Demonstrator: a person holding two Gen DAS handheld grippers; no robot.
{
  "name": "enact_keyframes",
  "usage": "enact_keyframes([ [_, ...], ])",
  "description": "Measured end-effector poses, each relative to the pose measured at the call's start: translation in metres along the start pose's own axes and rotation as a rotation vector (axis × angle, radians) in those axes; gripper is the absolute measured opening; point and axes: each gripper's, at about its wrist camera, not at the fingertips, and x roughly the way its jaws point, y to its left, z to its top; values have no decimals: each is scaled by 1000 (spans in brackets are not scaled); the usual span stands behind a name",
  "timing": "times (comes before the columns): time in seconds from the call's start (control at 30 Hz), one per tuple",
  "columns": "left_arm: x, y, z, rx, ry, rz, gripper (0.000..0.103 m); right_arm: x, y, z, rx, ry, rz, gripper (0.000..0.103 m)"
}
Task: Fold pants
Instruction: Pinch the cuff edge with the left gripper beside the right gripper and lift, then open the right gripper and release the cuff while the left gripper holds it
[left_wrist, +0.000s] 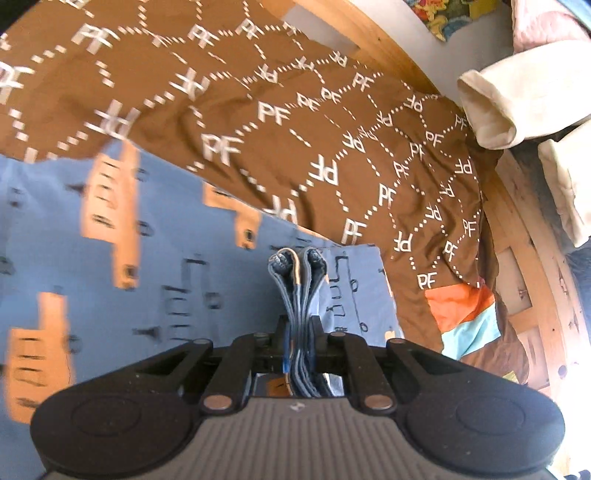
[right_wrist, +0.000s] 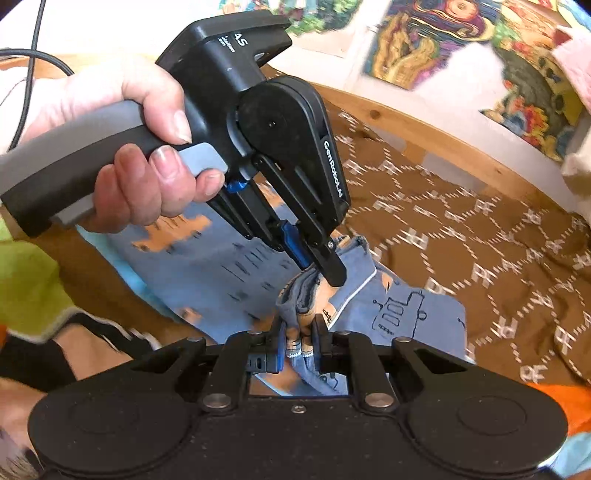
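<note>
Two grippers we see, both clamped on the blue pants (left_wrist: 207, 295), which lie spread on a brown patterned bedspread (left_wrist: 332, 147) over a wooden bed frame (left_wrist: 524, 266). Our left gripper (left_wrist: 298, 291) has its fingers nearly closed, pinching a thick bunch of stacked fabric edges that stands up between them toward twelve o'clock. Our right gripper (right_wrist: 300, 341) is likewise almost closed on a bundle of the same cloth. In the right wrist view a hand (right_wrist: 140, 147) holds the left gripper (right_wrist: 328, 273) at ten o'clock, its tips biting the cloth just above ours. Cream fabric (left_wrist: 517, 107) sits at two o'clock.
</note>
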Motion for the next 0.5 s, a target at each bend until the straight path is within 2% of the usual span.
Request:
enact_keyframes([
  [0.27,-35,36,-1,-5,-20,72,10,11,36,26,-45,-34,114,15],
  [0.5,-36,66,-10,-74,-40,64,10,29,52,32,-73,-6,176,15],
])
